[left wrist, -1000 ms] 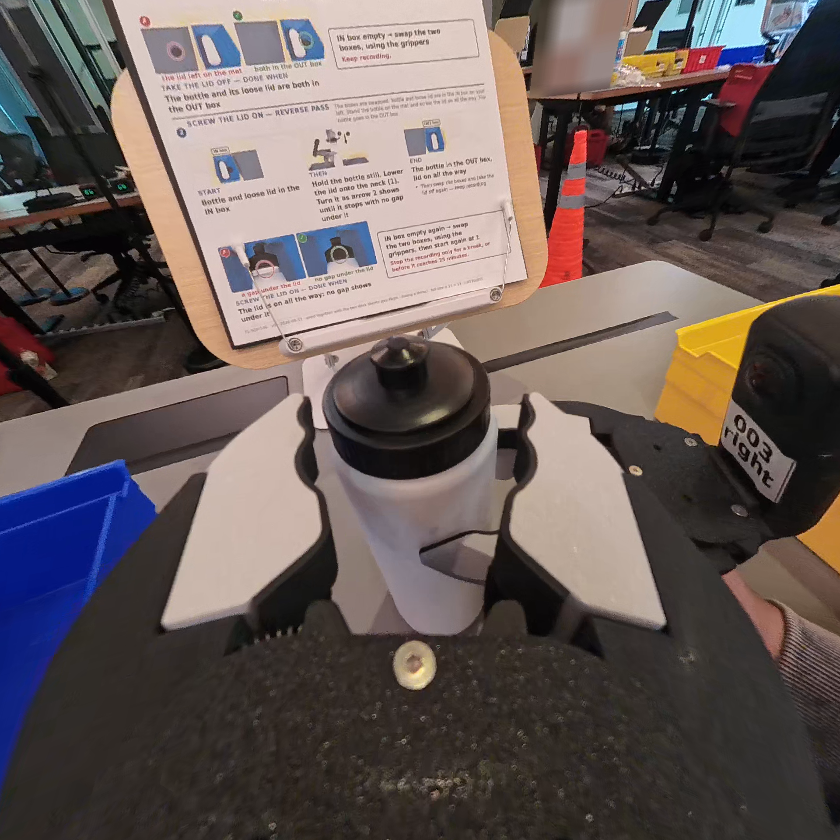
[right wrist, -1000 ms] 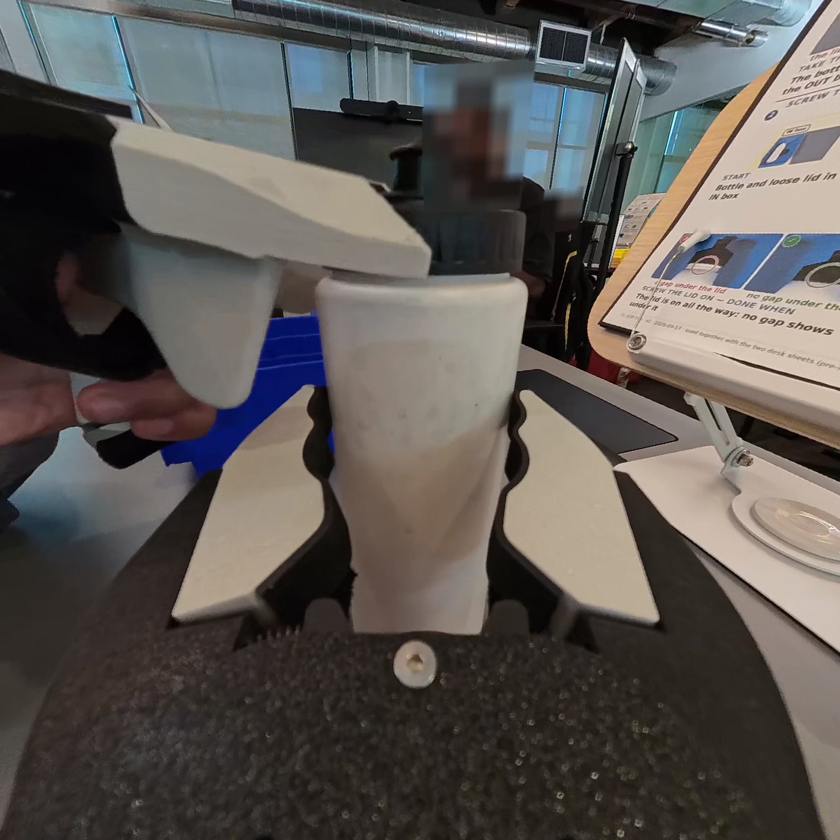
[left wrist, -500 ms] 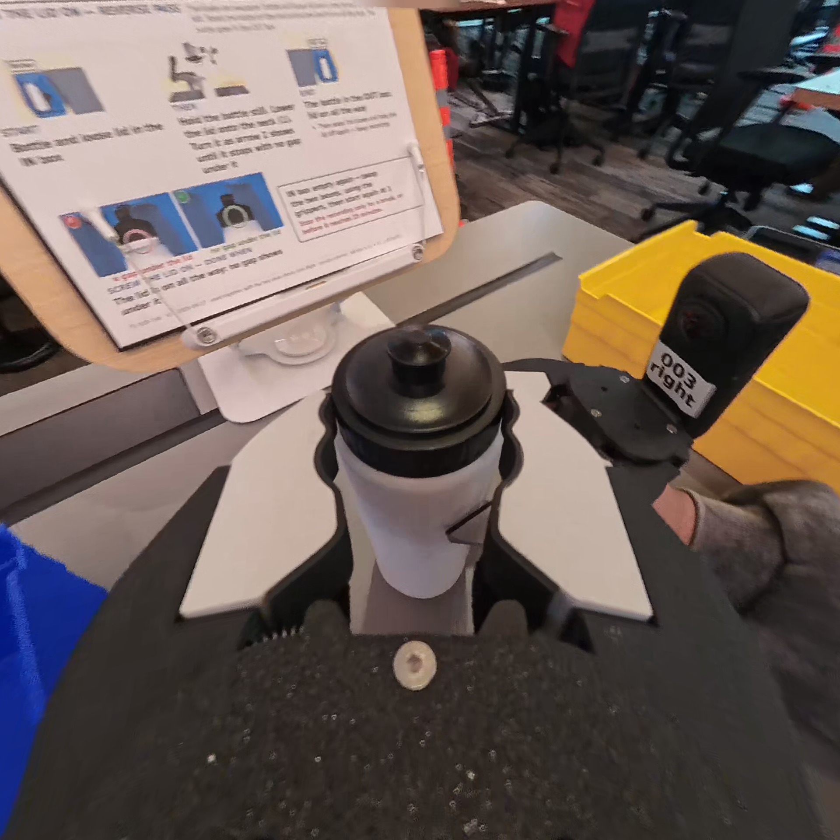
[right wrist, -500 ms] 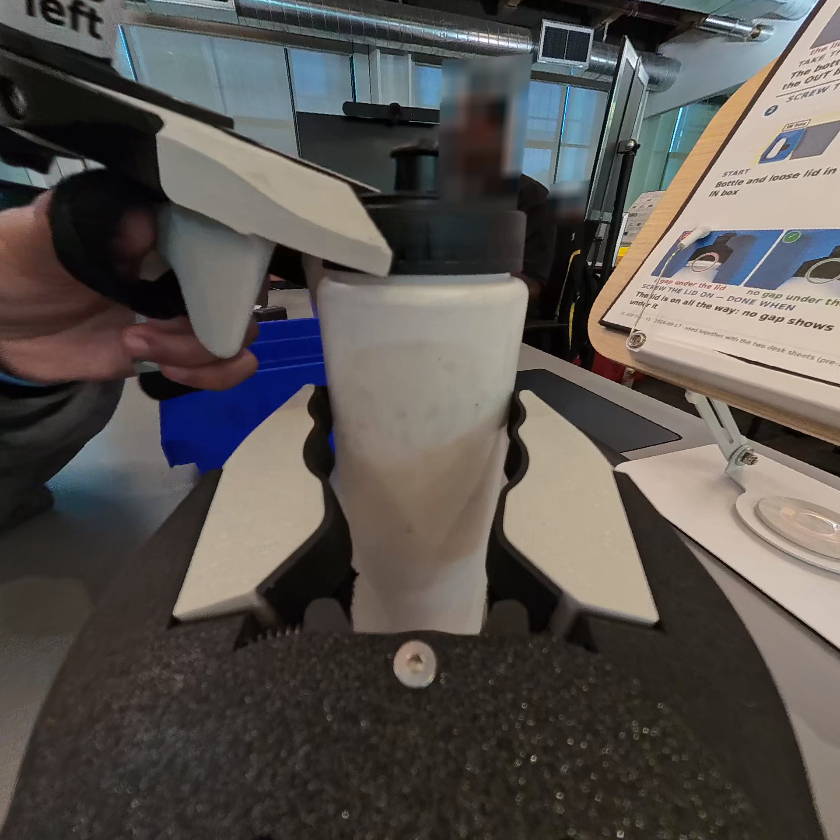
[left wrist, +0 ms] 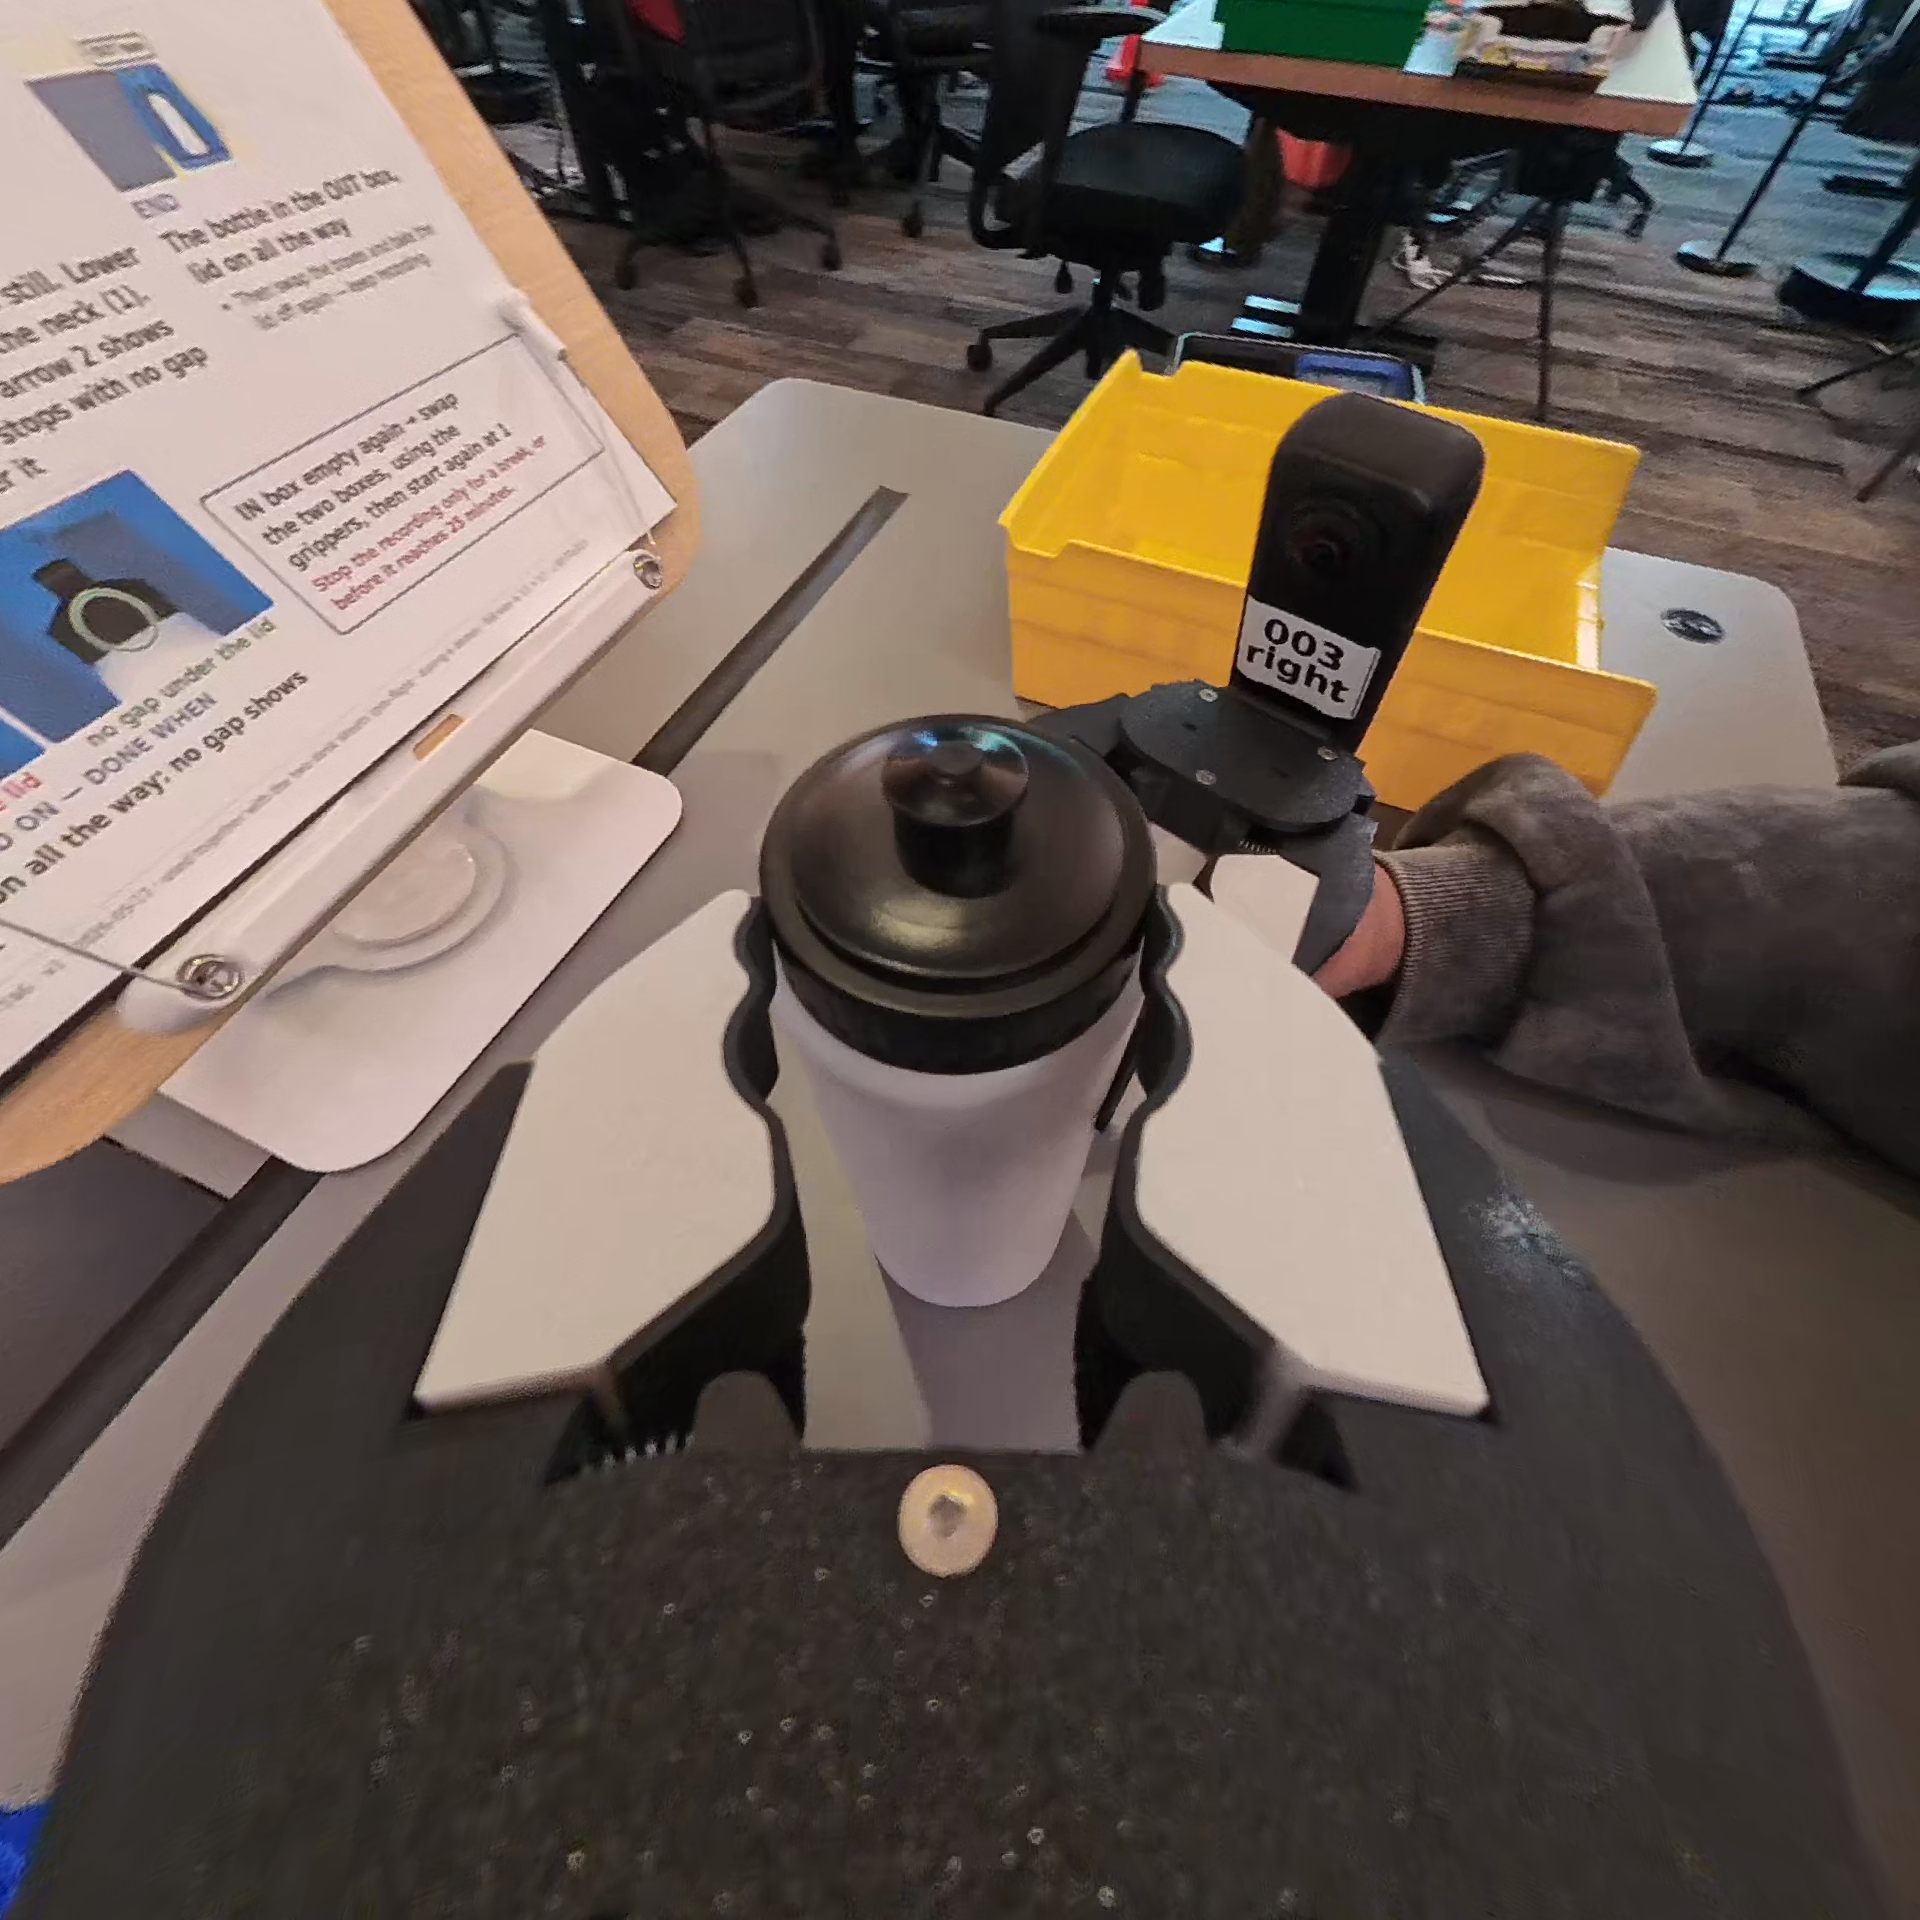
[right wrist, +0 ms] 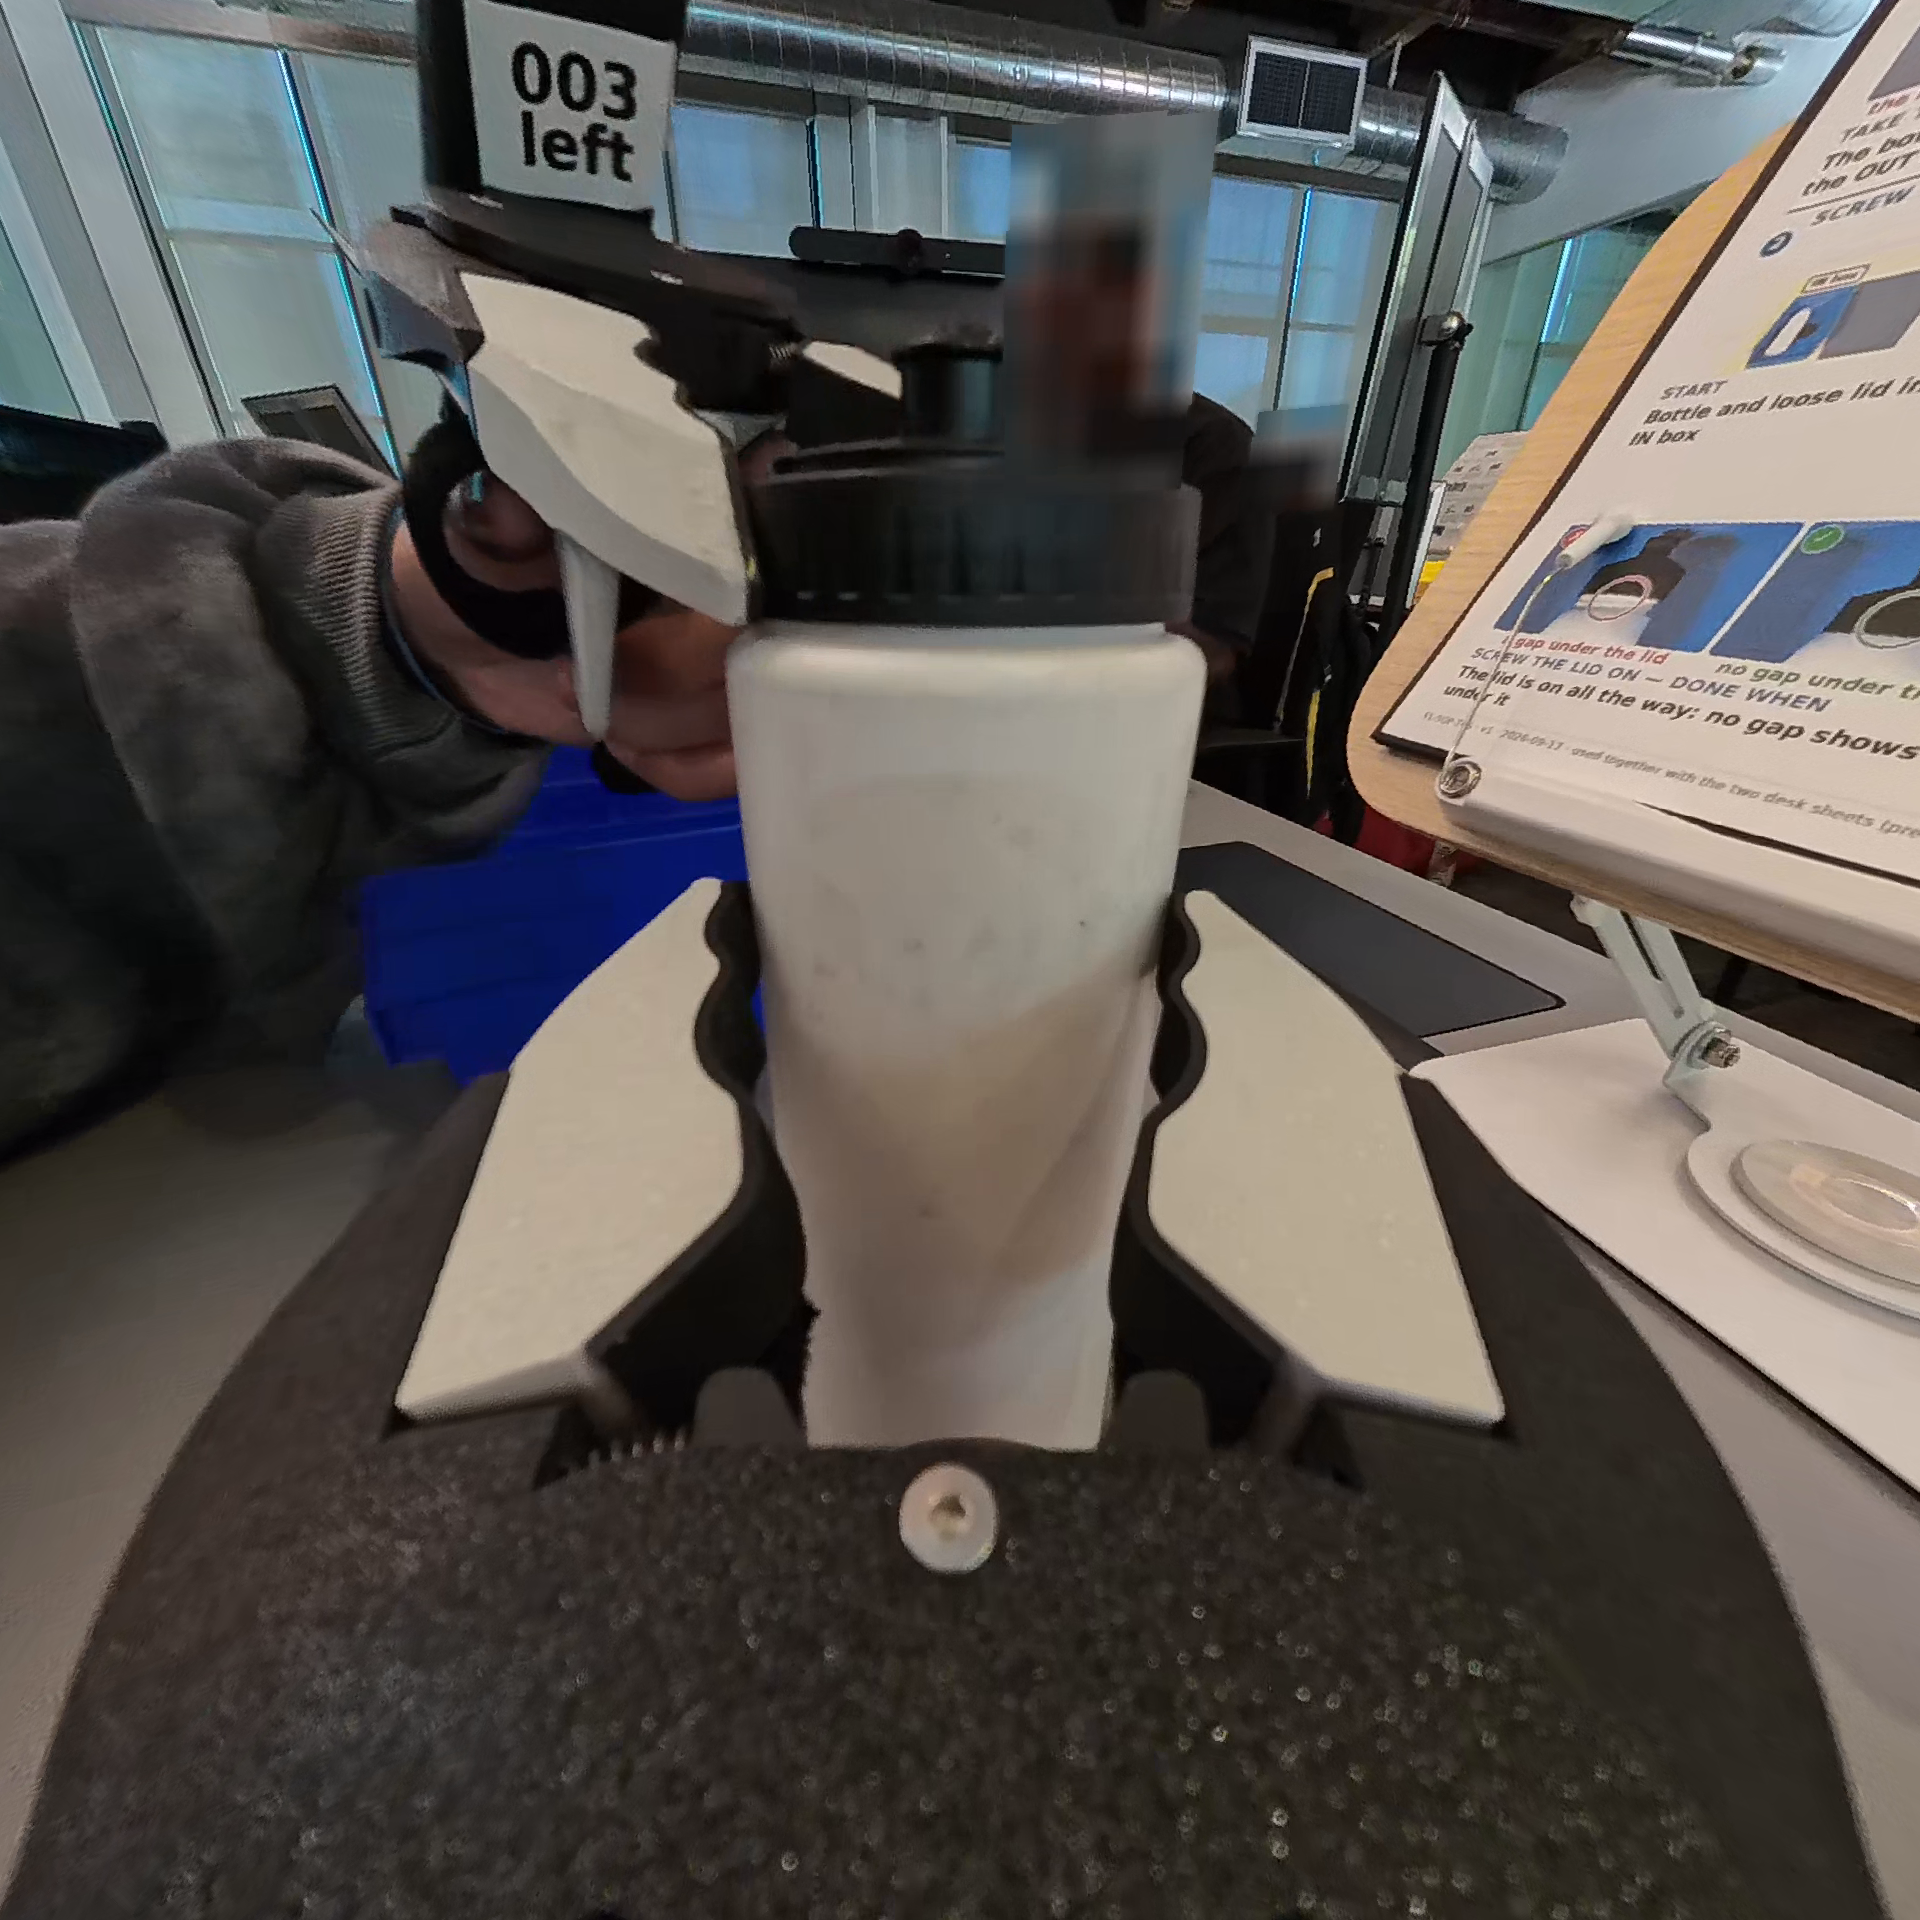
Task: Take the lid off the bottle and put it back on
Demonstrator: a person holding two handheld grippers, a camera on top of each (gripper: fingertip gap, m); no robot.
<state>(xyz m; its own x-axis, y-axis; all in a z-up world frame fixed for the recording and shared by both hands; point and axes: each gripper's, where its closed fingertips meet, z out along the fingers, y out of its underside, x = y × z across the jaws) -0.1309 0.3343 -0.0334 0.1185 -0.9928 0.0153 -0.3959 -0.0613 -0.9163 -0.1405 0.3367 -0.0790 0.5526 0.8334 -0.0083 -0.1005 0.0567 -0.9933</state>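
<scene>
So the white bottle (right wrist: 961,935) looks like light, slightly squeezy plastic, standing upright on the worktop (left wrist: 1714,1299), long axis vertical, spout at 12 o'clock. Right tool (right wrist: 961,997) pinches its body; left tool (left wrist: 951,997) is clamped round the ribbed black lid (left wrist: 951,883), the grippiest spot for twisting.

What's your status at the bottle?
Left gripper shut on black screw lid. Right gripper shut on white plastic bottle. Lid seated. Nothing obstructing.

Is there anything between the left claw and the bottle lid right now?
Nothing visible. The left claw already sits around the black lid, with the right claw clamping the white bottle lower down.
</scene>
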